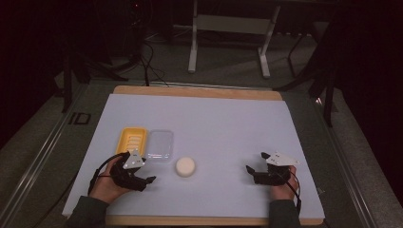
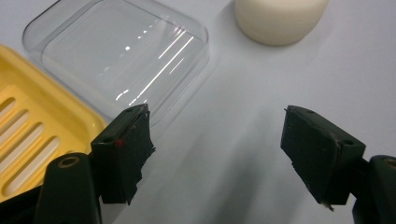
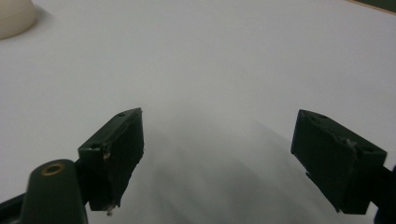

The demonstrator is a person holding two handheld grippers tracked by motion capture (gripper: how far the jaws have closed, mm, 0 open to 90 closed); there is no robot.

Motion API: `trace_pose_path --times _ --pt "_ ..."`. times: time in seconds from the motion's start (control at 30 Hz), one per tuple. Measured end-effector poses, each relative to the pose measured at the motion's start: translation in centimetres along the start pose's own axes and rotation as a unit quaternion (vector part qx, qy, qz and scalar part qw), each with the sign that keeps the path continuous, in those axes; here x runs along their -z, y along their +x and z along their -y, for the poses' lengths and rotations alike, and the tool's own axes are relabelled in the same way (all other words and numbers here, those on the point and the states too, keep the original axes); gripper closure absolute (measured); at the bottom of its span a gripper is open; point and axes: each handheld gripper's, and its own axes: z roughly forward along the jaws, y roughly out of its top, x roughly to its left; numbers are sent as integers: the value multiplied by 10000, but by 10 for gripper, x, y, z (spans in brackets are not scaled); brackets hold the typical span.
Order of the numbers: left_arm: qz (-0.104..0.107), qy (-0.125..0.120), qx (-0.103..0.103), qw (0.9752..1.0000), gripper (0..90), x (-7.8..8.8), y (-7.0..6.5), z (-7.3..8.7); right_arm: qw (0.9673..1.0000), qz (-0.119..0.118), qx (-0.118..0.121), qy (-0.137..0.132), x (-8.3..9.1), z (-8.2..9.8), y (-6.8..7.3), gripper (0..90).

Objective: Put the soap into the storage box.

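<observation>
A yellow slotted soap dish (image 1: 132,138) (image 2: 28,121) lies at the left of the white sheet, with a clear plastic lid (image 1: 159,145) (image 2: 116,51) right beside it. A round cream-white soap bar (image 1: 185,166) (image 2: 280,18) (image 3: 14,16) sits just right of the lid. My left gripper (image 1: 146,172) (image 2: 217,135) rests near the front edge, below the dish and lid, with its jaws apart and nothing between them. My right gripper (image 1: 255,162) (image 3: 217,140) is low over bare sheet at the front right, open and empty, pointing left toward the soap.
The white sheet (image 1: 214,118) covers a wooden board (image 1: 199,91) whose far edge shows. A metal table frame (image 1: 228,42) and cables stand on the floor beyond. Bare sheet stretches between the soap and the right gripper.
</observation>
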Motion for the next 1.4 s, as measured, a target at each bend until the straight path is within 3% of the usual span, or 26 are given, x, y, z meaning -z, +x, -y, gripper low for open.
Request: trace_pose_path --times 0.2,0.63,1.4 --pt "48 81 -57 9999 251 0 0 -5 10000 -5 -11 -8 0 0 0 171" --pt "106 466 -398 9981 259 -3 -1 -21 10000 -3 10 -2 0 0 0 171" --pt "348 991 -871 9907 258 -17 0 -48 10000 -1 16 15 0 0 0 171"
